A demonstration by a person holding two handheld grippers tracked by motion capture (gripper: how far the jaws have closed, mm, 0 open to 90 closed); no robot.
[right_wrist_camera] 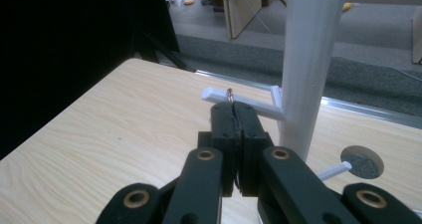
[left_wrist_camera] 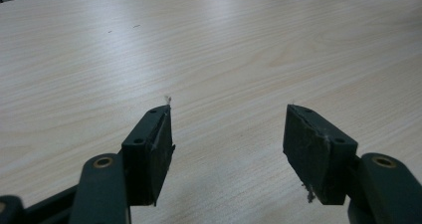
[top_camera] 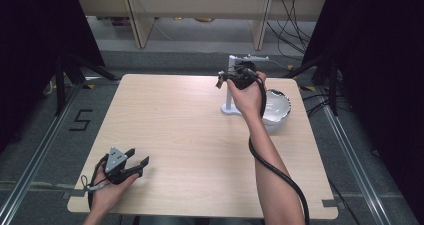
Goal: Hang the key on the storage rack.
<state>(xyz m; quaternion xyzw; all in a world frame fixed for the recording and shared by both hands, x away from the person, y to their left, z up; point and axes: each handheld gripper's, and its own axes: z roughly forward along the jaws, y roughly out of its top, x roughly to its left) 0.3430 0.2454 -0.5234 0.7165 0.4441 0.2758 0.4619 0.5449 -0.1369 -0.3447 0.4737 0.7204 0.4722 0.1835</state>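
Closed right gripper (right_wrist_camera: 233, 115) fingers pinch ring (right_wrist_camera: 230, 94) at peg (right_wrist_camera: 219, 95).

The right tool (top_camera: 220, 80) is raised at the white stand (top_camera: 230, 92) beside a white bowl (top_camera: 276, 106), while the left tool (top_camera: 140, 165) rests near the table's (top_camera: 175, 130) front left corner.

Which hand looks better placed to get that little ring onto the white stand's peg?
The right. The right gripper pinches the ring at the peg of the white stand; the left gripper sits open at the table's near corner.
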